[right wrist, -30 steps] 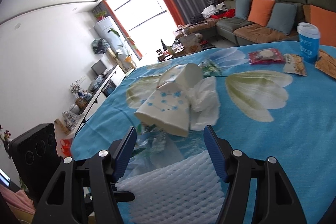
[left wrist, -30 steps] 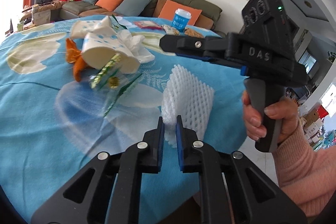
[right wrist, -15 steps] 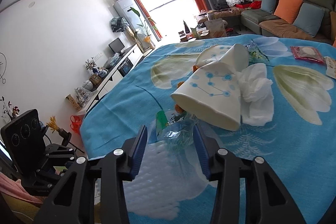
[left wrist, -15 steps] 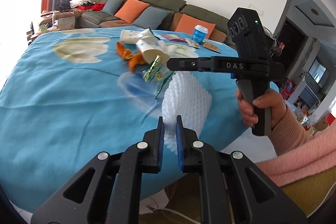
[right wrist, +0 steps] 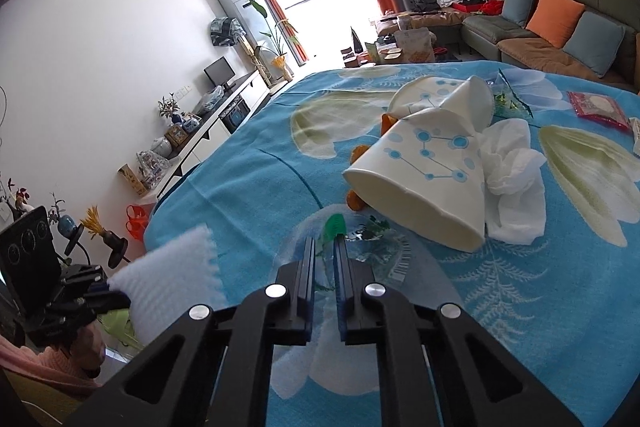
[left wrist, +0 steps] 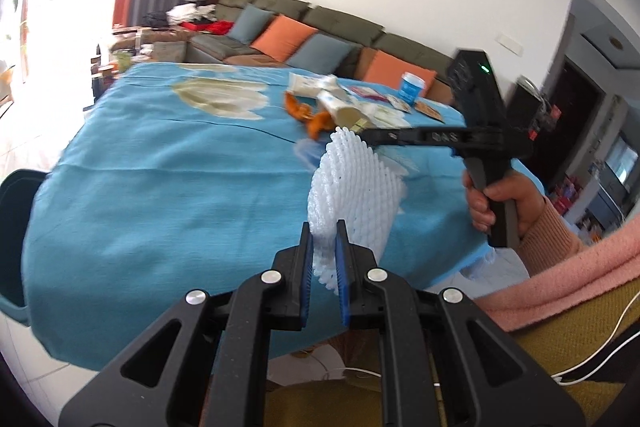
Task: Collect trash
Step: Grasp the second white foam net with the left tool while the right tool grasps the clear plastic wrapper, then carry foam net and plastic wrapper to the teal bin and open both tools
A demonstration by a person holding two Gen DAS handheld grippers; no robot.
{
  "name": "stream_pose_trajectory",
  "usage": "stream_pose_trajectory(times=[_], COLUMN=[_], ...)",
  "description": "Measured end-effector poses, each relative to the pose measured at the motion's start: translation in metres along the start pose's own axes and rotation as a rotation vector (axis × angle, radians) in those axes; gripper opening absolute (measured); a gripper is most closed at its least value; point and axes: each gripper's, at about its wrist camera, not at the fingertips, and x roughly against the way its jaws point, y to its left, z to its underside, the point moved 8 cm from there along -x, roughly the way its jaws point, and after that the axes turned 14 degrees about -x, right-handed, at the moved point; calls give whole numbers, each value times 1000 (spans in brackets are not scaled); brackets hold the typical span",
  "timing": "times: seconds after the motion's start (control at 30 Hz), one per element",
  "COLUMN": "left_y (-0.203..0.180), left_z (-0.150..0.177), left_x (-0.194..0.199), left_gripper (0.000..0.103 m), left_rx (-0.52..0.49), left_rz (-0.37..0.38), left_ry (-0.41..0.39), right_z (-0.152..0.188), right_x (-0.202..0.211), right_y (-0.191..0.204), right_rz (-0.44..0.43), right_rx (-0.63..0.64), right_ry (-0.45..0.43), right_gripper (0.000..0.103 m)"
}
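Bench (right wrist: 248, 187), blue flowered cloth, fills both views. Sofa (left wrist: 320, 27) behind it at 12 o'clock in the left view.

Two paper cups (right wrist: 424, 167) lie tipped on the bench, at 1 o'clock from the right tongs; crumpled tissue (right wrist: 512, 179) touches them at their 3 o'clock. Orange peel (left wrist: 312, 119) just beside the cups.

Foam net (left wrist: 352, 195), white: clamped in the left tongs (left wrist: 322, 255), jaws nearly together on its lower edge, net held upright near the bench edge.

Clear wrapper (right wrist: 368, 247), green print, lies flat on the bench in front of the cups. Right tongs (right wrist: 323, 267) have closed to a narrow gap, pinching the wrapper's near edge.
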Motion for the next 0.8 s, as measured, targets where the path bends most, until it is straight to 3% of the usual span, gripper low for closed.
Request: stream_pose_trajectory(times=[0.4, 0.8], left_y=[60, 121], left_z=[3, 17], left_x=[30, 77], left_gripper=[11, 11], left_rx=[110, 216], left_rz=[-163, -343], left_ry=[-57, -100], right_z=[-10, -21], right_x=[1, -43], right_y=[47, 138], right_rz=[-78, -223], right_rx=[60, 180], right_ry=[-17, 44], right_gripper=[2, 2])
